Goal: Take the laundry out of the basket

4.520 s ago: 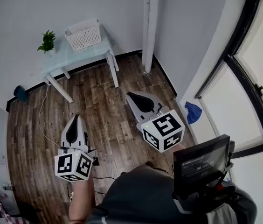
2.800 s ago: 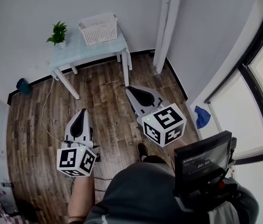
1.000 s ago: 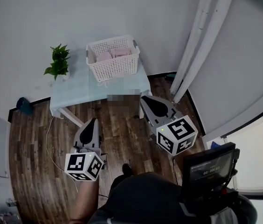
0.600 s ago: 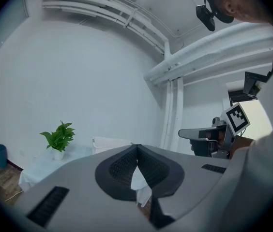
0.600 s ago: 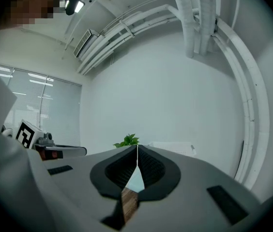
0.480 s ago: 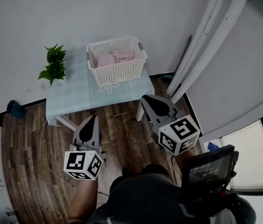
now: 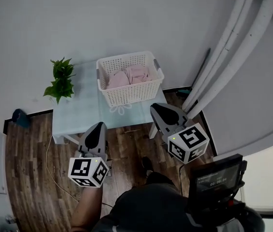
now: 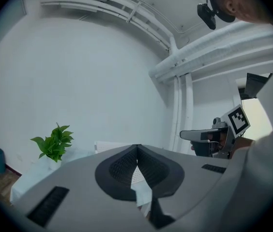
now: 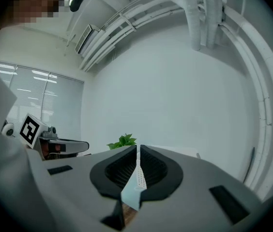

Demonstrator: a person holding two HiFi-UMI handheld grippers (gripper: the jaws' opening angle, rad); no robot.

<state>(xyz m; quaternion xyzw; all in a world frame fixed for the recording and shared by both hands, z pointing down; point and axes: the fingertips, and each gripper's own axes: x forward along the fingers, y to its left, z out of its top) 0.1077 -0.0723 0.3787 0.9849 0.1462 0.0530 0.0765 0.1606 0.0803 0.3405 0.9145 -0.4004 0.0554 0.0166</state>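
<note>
Inside the white basket [image 7: 132, 94] the pink laundry [image 7: 129, 76] lies piled, and none of it is out on the tabletop [image 7: 78, 119] in front of the basket, so progress is zero: no grasp made, every piece left to lift out. Left tool [image 7: 97, 129] and right tool [image 7: 159, 112] hang on the basket's near side, not touching it, each with jaws closed tip to tip and nothing between them. My read: close in, open a tool above the basket, start pulling; the plant [image 7: 60, 79] left of the basket looks clear of that path.
</note>
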